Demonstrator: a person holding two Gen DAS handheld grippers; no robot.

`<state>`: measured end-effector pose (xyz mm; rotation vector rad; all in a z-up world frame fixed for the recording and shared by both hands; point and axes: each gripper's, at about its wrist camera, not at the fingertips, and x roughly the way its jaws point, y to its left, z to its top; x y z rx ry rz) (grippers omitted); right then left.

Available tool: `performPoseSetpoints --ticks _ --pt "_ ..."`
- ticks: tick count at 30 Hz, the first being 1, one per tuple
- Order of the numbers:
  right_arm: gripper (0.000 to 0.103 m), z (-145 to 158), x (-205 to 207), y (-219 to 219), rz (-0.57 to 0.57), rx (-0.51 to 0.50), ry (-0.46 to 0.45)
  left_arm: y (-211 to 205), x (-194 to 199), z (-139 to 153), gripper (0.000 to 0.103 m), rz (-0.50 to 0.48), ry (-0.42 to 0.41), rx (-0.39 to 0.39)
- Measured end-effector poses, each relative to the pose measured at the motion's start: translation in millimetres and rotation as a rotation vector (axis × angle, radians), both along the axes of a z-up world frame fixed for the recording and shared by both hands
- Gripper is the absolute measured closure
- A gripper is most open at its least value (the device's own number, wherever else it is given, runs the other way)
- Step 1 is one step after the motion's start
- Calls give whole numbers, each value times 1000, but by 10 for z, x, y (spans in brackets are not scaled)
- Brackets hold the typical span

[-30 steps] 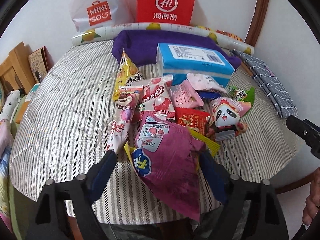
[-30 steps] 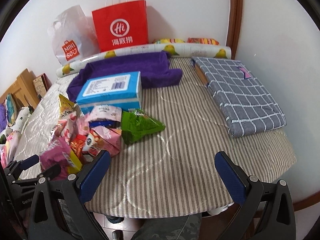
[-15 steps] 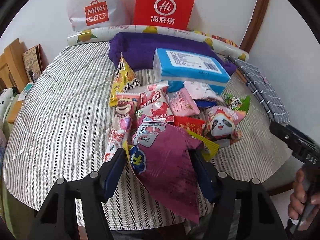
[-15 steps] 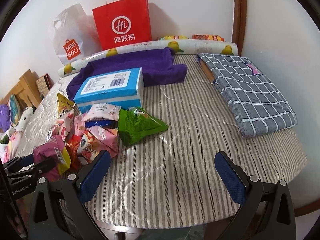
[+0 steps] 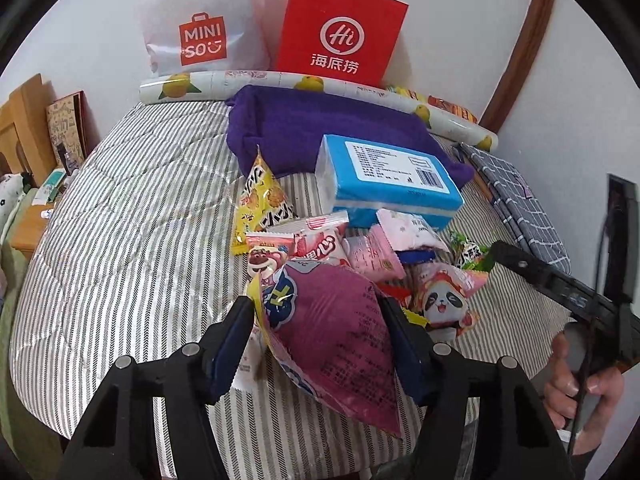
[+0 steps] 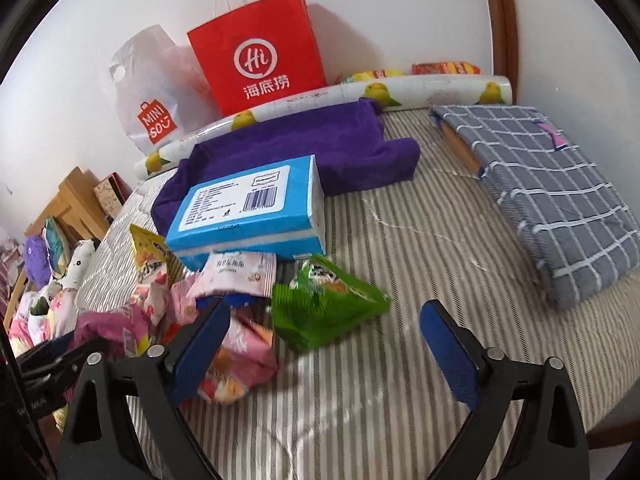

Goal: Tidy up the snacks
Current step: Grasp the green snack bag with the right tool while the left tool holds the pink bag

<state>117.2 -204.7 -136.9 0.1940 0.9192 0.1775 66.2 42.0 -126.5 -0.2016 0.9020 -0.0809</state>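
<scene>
Purple snack bag [image 5: 340, 336] gripped, striped tabletop [image 6: 400, 280] bare rightward

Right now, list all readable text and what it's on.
"MINISO": white plastic bag.
"Hi" and "海底捞": red paper bag.
"小" on the yellow snack packet; the rest is unreadable.
Blue tissue pack: label print and barcode digits too small.
Purple snack bag and the other wrappers: print too blurred.

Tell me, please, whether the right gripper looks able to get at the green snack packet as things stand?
Probably yes: the right gripper is open and empty, and the green snack packet lies uncovered just ahead of its fingers.
</scene>
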Motion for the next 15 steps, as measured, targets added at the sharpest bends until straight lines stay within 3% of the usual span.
performPoseSetpoints --ticks 6,15 --pt "37 -220 151 19 18 -17 86 80 40 26 41 8 -3 -39" --pt "36 -208 66 -276 -8 -14 102 87 182 114 41 -3 -22 -51"
